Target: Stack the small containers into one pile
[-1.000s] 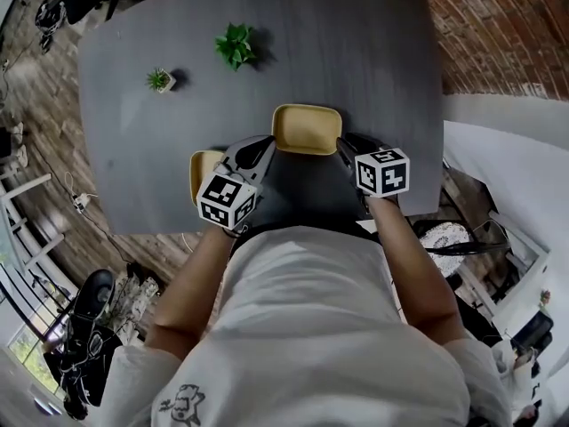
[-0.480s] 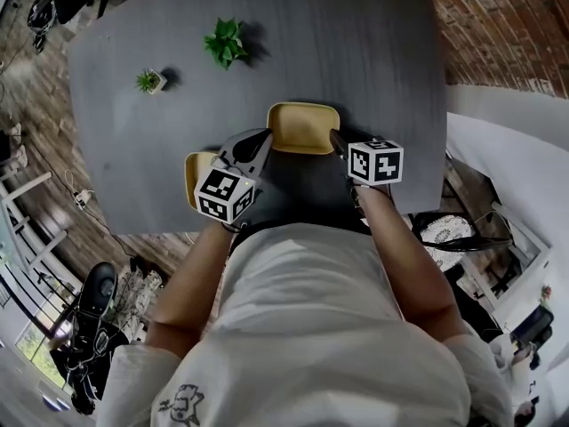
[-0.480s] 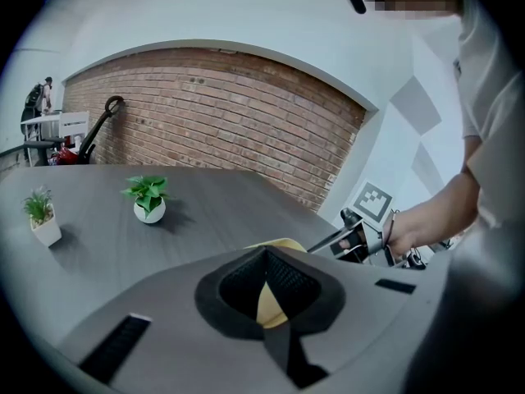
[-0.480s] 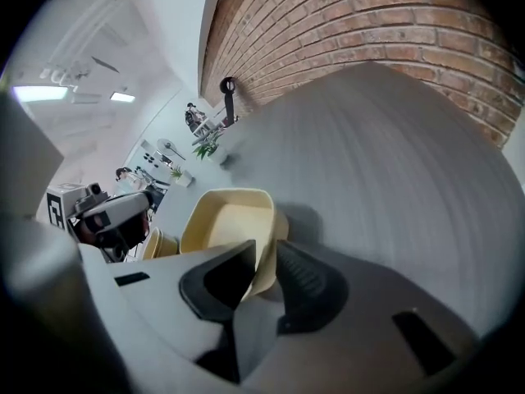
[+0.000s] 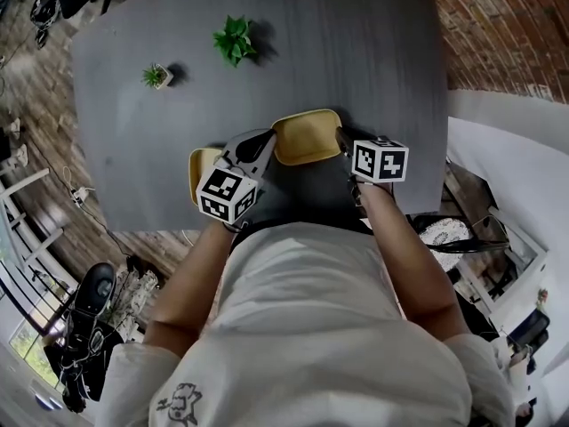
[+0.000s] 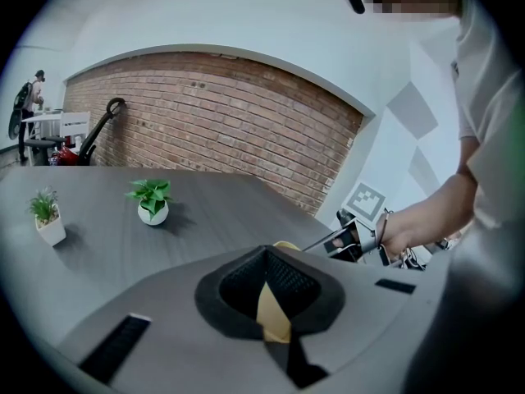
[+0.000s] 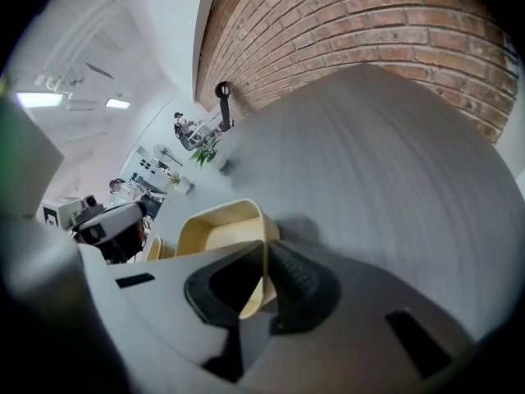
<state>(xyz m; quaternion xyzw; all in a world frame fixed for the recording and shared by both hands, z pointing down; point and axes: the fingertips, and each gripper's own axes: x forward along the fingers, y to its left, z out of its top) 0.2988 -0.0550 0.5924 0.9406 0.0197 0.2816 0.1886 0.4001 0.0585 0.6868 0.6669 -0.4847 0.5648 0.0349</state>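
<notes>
Head view: a grey tabletop (image 5: 356,52) carries two small potted plants (image 5: 234,41) (image 5: 157,76) toward its far left. Close to the near edge a yellow middle container (image 5: 307,136) lies slightly askew, between the two claws. The right claw (image 5: 340,138) meets its right end, and the tip of the left claw (image 5: 265,142) reaches its left end. A second container (image 5: 203,161), also yellow, lies just left of the left claw and is partly hidden under it.

Left gripper view: the jaws are closed together on a thin yellow wall (image 6: 275,314) seen edge-on. I cannot tell which of the two containers it belongs to. A bit of yellow rim shows just past the tips, and a finger of the right claw reaches to it.

Right gripper view: the jaws have just been closing and now pinch the near rim of the middle container, one pad inside the wall and one outside. The open tray stretches away from the jaws over the tabletop. The second container shows beyond it at the left, beneath the left claw, with a brick wall (image 7: 369,31) behind.
</notes>
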